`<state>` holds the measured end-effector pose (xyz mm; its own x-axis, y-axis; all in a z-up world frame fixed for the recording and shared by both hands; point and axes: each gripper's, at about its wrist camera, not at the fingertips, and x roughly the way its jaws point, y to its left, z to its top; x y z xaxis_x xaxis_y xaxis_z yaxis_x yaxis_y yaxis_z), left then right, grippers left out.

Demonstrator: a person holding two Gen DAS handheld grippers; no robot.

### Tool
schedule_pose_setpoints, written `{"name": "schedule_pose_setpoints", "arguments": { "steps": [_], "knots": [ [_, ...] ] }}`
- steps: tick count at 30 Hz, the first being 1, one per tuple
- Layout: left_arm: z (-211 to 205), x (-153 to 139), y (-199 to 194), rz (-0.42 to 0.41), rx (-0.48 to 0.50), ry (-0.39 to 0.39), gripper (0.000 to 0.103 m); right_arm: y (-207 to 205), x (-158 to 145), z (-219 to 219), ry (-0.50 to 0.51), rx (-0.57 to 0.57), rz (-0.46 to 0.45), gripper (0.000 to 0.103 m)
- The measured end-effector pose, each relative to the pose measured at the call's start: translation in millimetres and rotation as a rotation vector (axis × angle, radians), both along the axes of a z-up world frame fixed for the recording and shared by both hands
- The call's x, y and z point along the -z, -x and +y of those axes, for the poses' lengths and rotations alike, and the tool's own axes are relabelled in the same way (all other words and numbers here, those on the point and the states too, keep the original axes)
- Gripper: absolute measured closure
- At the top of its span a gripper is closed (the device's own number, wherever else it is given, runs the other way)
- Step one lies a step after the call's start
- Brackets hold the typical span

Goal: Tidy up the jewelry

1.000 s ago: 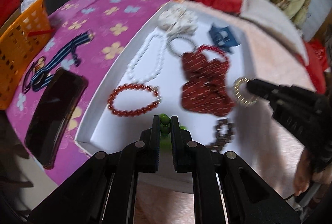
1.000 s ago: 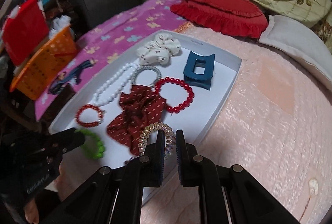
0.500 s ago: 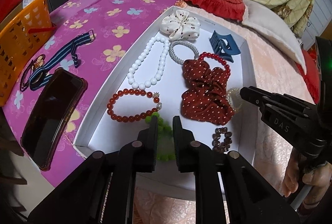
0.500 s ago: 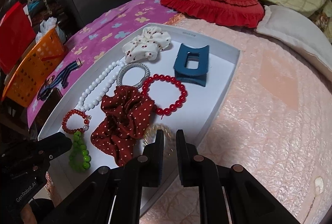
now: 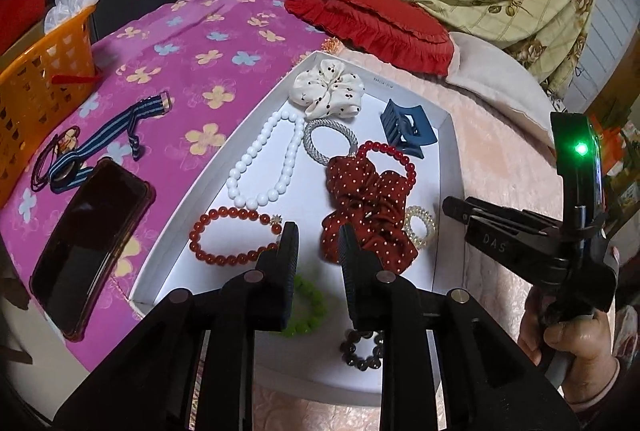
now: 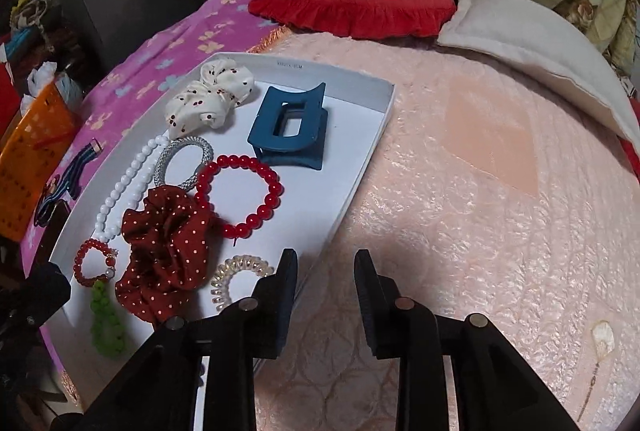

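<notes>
green bead bracelet (image 5: pixel 306 305): is lying released on the white tray (image 5: pixel 448 167) floor at the near end, partly hidden under the left gripper; judged light, hard beads on a stretch cord, likely to roll and sag; best pinched across one bead run, not through the loop.
clear coil hair tie (image 6: pixel 240 277): is lying free on the tray near its right rim, just beside the red dotted scrunchie (image 6: pixel 164 251); judged springy and slick, likely to squirm out of a light pinch; coil to be squeezed across its thickness.
left gripper (image 5: pixel 316 241): jaws have just been opening and are standing slightly apart; nothing is being held between them.
right gripper (image 6: pixel 326 267): jaws have just been opening, nothing between them; is hovering over the tray rim and the pink quilt (image 6: pixel 480 211).
other pieces: white bead necklace (image 5: pixel 264 167), red bead bracelet (image 6: pixel 240 191), blue claw clip (image 6: pixel 290 129) are lying spread apart in the tray; clip judged stiff, easiest to grip.
outside tray: phone (image 5: pixel 88 243) is lying on the floral cloth.
</notes>
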<state>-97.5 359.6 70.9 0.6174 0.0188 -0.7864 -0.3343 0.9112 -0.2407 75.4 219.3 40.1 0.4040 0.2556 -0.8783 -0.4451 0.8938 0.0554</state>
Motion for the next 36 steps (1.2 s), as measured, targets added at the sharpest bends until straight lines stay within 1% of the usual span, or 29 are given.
{"name": "schedule_pose_setpoints", "arguments": {
  "steps": [1,4,8,12,18,20,23,24,27,29,32,33,34,35,36],
  "knots": [
    [0.5,0.6,-0.9,0.000,0.000,0.001,0.083,0.5,-1.2,0.2,0.004,-0.002,-0.002,0.082],
    [-1.2,2.3,-5.7,0.004,0.005,-0.007,0.083,1.4,-6.3,-3.2,0.046,0.023,-0.055,0.087],
    [-6.9,5.1,-9.5,0.010,0.018,-0.018,0.083,-9.8,-6.2,-26.6,0.035,0.107,-0.046,0.087],
    [-10.8,7.6,-13.2,0.019,0.026,-0.020,0.083,-20.9,-6.9,-60.6,0.033,0.217,-0.053,0.087],
    [-16.1,10.1,-16.7,0.024,0.038,-0.025,0.083,-28.4,-6.0,-131.6,-0.008,0.435,-0.043,0.087],
    [-18.7,10.3,-17.6,0.023,0.044,-0.028,0.083,-27.5,-6.1,-151.5,-0.027,0.494,-0.042,0.087],
    [-22.6,9.8,-18.7,0.016,0.048,-0.039,0.083,-24.7,-5.5,-168.8,-0.053,0.554,-0.030,0.087],
    [-25.3,8.8,-19.0,0.008,0.049,-0.048,0.083,-23.7,-3.7,-171.5,-0.062,0.563,-0.016,0.087],
    [-34.2,3.8,-17.9,-0.026,0.049,-0.082,0.083,-17.0,10.3,-173.5,-0.073,0.557,0.065,0.087],
    [-41.1,-1.3,-14.1,-0.053,0.040,-0.119,0.083,-10.6,8.8,-172.6,-0.077,0.526,0.039,0.087],
    [-54.3,-13.4,-2.7,-0.126,0.023,-0.190,0.083,1.3,5.3,-178.3,-0.116,0.486,0.059,0.087],
    [-60.3,-18.5,3.3,-0.153,0.016,-0.212,0.083,9.5,-0.2,-183.2,-0.136,0.466,0.056,0.087],
    [-66.0,-23.6,10.1,-0.180,0.005,-0.225,0.079,16.0,-4.0,-185.7,-0.146,0.450,0.051,0.087],
    [-68.6,-26.6,13.9,-0.192,-0.004,-0.230,0.069,26.4,-10.0,-190.4,-0.155,0.425,0.039,0.087],
    [-74.7,-32.1,21.7,-0.213,-0.024,-0.240,0.063,39.1,-18.4,-196.1,-0.156,0.395,0.015,0.087]
  ]
}}
